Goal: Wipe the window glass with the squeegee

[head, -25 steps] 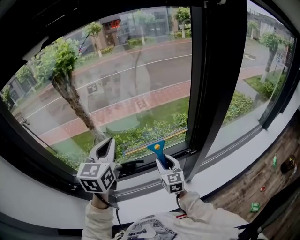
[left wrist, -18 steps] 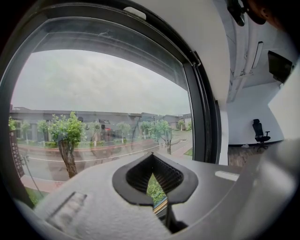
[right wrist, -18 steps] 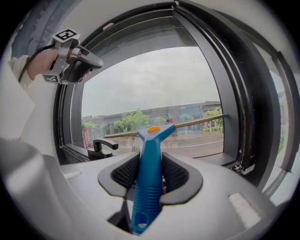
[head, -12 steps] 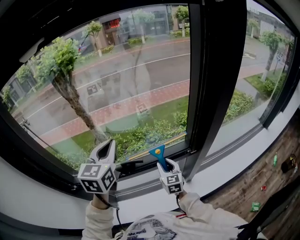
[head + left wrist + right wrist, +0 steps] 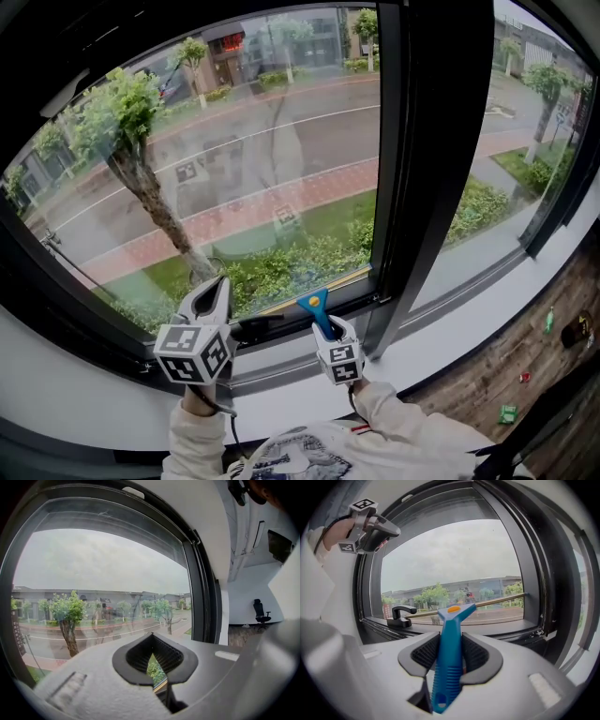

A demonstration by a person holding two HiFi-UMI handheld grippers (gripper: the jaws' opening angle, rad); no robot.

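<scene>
The blue-handled squeegee [image 5: 315, 307] stands upright in my right gripper [image 5: 328, 327], whose jaws are shut on its handle [image 5: 447, 660]. Its blade [image 5: 487, 603] lies along the bottom edge of the window glass [image 5: 253, 159], just above the lower frame. To the left, my left gripper [image 5: 214, 287] is held up close to the glass, shut, with nothing between its jaws. The left gripper view looks out past that shut left gripper [image 5: 151, 641] through the pane. In the right gripper view the left gripper [image 5: 377, 527] shows high at the left.
A black window handle [image 5: 258, 328] sits on the lower frame between the two grippers. A thick black mullion [image 5: 431, 169] bounds the pane on the right. The white sill [image 5: 469, 309] runs below, with a wooden floor [image 5: 525, 366] further right.
The right gripper and squeegee have moved slightly down, bringing the blade to the bottom edge of the glass. The left gripper has stayed about where it was.
</scene>
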